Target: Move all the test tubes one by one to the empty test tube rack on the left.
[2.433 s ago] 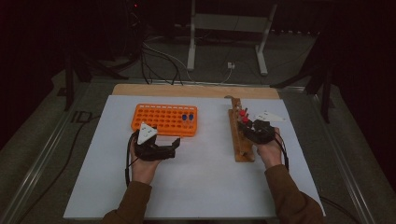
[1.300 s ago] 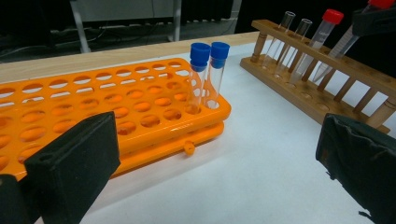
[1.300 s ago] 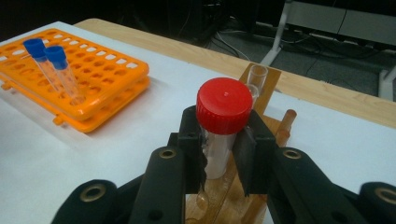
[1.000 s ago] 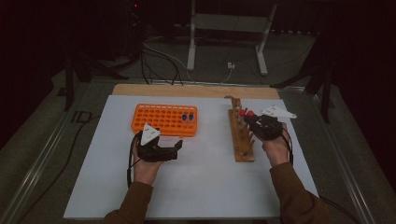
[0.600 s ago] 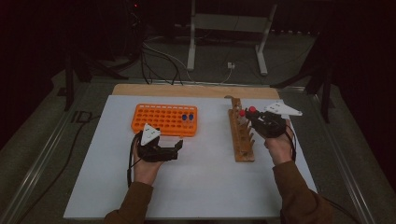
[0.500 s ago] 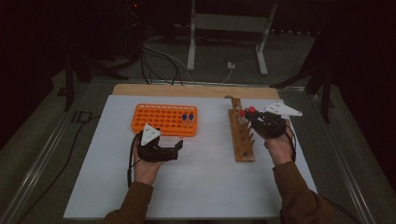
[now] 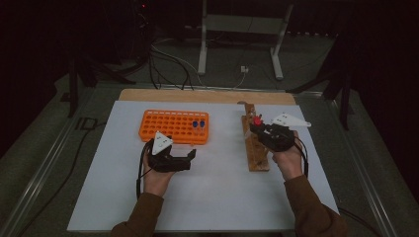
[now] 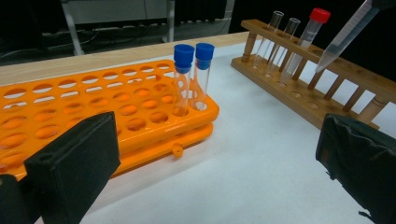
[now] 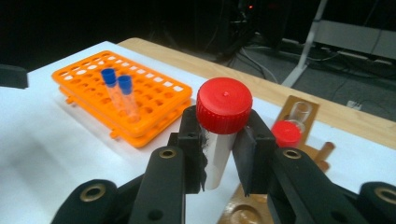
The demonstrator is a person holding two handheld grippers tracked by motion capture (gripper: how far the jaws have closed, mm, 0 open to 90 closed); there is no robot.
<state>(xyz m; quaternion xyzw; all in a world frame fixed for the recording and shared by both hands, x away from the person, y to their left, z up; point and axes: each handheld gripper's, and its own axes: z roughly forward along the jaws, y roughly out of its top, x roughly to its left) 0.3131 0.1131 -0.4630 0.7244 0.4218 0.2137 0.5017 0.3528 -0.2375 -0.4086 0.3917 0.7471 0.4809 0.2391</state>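
Two grippers show in the high view: our left gripper [image 7: 190, 156] rests near the tabletop's [image 7: 217, 197] middle, just in front of the orange rack [image 7: 168, 123]; our right gripper [image 7: 258, 127] hovers over the wooden rack [image 7: 257, 158] toward the right edge.

Left gripper view: the jaws stand wide apart, empty, facing two blue-capped tubes [image 8: 192, 77] in the orange rack's near corner.

Right gripper view: the jaws are clamped on a red-capped tube [image 9: 222, 135], held upright above the wooden rack.

Glossy orange plastic rack [image 8: 140, 116], clear smooth tubes with blue plastic caps [image 8: 194, 51], varnished wooden rack [image 8: 322, 93], ridged red plastic cap [image 9: 224, 105], matt white table sheet [image 7: 217, 197], matt black gripper pads [image 8: 74, 163].
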